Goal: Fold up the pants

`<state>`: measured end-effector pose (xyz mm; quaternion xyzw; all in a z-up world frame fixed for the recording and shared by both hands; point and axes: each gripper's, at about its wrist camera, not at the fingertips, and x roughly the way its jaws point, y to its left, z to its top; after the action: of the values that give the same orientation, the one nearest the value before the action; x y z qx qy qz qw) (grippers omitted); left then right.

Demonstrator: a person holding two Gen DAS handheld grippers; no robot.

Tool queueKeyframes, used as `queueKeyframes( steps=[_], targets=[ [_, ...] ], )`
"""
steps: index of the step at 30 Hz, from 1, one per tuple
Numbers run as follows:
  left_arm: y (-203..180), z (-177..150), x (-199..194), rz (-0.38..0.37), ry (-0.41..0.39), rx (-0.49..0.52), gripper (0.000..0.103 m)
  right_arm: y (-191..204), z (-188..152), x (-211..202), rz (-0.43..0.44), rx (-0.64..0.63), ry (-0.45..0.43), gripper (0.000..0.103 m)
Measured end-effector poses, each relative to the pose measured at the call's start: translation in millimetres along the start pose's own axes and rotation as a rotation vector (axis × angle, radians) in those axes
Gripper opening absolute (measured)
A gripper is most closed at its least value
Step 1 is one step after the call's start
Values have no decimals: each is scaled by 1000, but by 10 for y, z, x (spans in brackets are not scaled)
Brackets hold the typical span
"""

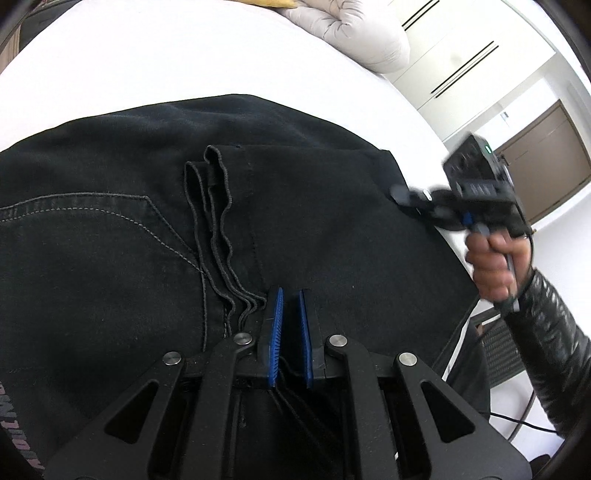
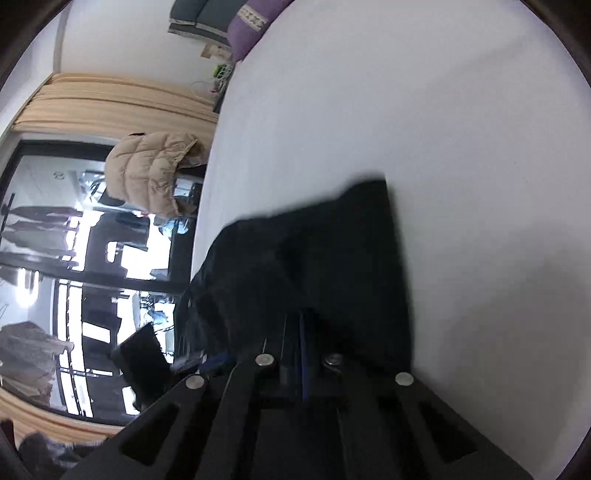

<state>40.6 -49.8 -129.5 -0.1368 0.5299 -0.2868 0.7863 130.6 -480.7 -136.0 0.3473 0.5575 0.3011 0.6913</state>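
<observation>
Left wrist view: black jeans lie spread on the white bed, back pocket and frayed hems up; left gripper jaws nearly closed, pinching the dark fabric and hem threads at the near edge; right gripper, in a person's hand, jaws closed on the far right corner. Right wrist view, blurred: cloth at the closed jaws. Judged step: both edges gripped; next, lift together and carry over evenly.

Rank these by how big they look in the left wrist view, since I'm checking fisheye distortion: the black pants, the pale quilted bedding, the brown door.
1. black pants, filling most of the view, though nearest the camera.
2. pale quilted bedding.
3. brown door, close to the bedding in apparent size, so that order is unsure.
</observation>
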Motion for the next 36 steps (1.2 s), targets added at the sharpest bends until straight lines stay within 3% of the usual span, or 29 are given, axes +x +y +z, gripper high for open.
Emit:
queueKeyframes(
  steps=[11,20,24,25,26,27,28,30,31,32,33,36],
  targets=[
    [-28,-108,28,-2,-25,5,9,-61,-1023,-385,33,31,-1,1],
    [-151,-192,-97,15,-82,20,9,-139,-1088,-276,33,14,-73,0],
    [-225,-339,-450,35,-133,-8,9,-15,-1096,-313,-22,11,-104,1],
    [-240,-414,-624,31,-163,-13,9,42,-1101,-334,-36,3,-116,16],
    [-240,-468,-730,25,-185,-17,10,118,-1115,-360,-29,-3,-134,42],
    [-224,-564,-928,17,-219,-28,10,224,-1137,-396,5,-8,-168,55],
    [-193,-652,-1085,17,-240,-45,13,306,-1159,-428,36,-10,-202,73],
    [-100,-815,-1342,19,-275,-88,38,515,-1200,-433,100,-33,-250,75],
    [-13,-940,-1510,21,-306,-134,73,599,-1203,-410,120,-47,-255,75],
    [93,-1092,-1693,20,-364,-191,91,676,-1195,-369,137,-56,-255,73],
    [198,-1234,-1854,21,-418,-250,91,773,-1171,-288,164,-65,-245,71],
    [523,-1537,-2086,-16,-465,-427,91,975,-1107,-68,197,-95,-210,49]
  ],
)
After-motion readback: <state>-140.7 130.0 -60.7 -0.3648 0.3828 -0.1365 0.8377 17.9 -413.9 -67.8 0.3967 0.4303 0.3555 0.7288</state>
